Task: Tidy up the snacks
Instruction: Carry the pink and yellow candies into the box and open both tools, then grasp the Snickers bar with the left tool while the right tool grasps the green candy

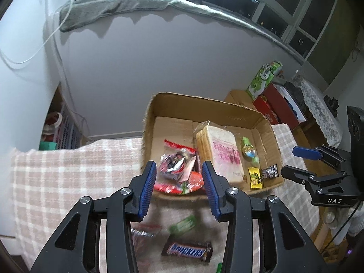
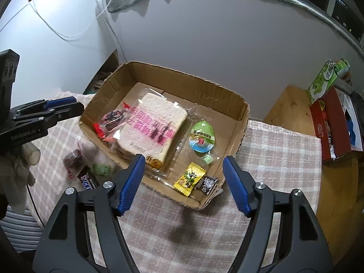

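1. While the cardboard box [image 2: 241,122] is already holding the bagged bread [image 2: 152,125], a green egg-shaped pack [image 2: 201,136], a yellow candy [image 2: 190,178] and a black candy [image 2: 208,183], three snacks are lying loose on the checked cloth [image 2: 284,154] — outside the box's near-left wall.
2. Nearest of these is the Snickers bar [image 1: 187,251]: it is lying below and just ahead of the left gripper [image 1: 179,177], with its long axis running crosswise to the fingers, roughly parallel to the box's near edge.
3. Beside it, a green wrapper [image 1: 183,225] and a red-and-clear packet [image 1: 142,233] are resting nearer the box wall; both are blurred.
4. Judged from both views, the left gripper is much the nearer to these three — the right gripper [image 2: 183,179] is hovering over the box's near-right corner, above the two small candies.
5. Left gripper: jaws are standing partly apart with nothing pinched, pointing steeply down over the box's near-left corner, where a red snack bag [image 1: 177,166] is lying.
6. Right gripper: jaws are spread wide and empty, likewise angled steeply down.
7. A reach for the bar would probably call for pulling the left gripper back toward the person and lowering it.
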A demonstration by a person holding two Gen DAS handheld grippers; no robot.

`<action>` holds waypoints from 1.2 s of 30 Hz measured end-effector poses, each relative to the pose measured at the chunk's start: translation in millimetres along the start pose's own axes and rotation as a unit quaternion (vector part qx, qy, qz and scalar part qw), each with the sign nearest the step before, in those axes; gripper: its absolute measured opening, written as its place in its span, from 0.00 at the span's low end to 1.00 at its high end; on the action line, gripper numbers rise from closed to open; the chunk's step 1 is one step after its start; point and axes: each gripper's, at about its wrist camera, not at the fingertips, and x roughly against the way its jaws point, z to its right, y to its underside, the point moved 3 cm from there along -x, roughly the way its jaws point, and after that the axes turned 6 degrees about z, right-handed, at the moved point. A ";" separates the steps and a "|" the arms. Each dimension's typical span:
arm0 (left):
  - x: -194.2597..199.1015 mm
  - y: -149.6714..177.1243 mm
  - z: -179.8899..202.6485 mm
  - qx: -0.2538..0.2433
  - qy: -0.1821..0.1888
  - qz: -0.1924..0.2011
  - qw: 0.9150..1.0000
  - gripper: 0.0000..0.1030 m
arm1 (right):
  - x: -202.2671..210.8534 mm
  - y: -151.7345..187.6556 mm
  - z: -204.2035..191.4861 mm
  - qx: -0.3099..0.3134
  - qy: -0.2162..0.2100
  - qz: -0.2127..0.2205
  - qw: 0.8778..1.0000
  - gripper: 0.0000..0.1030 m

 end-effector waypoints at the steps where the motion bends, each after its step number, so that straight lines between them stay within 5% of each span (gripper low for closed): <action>1: 6.2 3.6 -3.7 0.003 -0.001 0.003 1.000 0.39 | 2.3 2.0 -2.6 0.004 -0.002 0.001 1.000 0.71; 13: 56.4 76.3 -57.7 0.082 -0.023 -0.002 0.996 0.39 | 14.0 53.6 -51.8 0.051 -0.050 -0.023 0.997 0.71; 22: 60.8 103.2 -56.7 0.074 -0.035 -0.020 0.996 0.39 | 3.2 65.0 -79.1 0.068 -0.078 -0.042 0.994 0.71; 36: 19.4 139.0 -11.5 0.096 0.044 -0.088 0.991 0.39 | -23.7 120.1 -104.3 0.094 -0.104 -0.099 0.985 0.71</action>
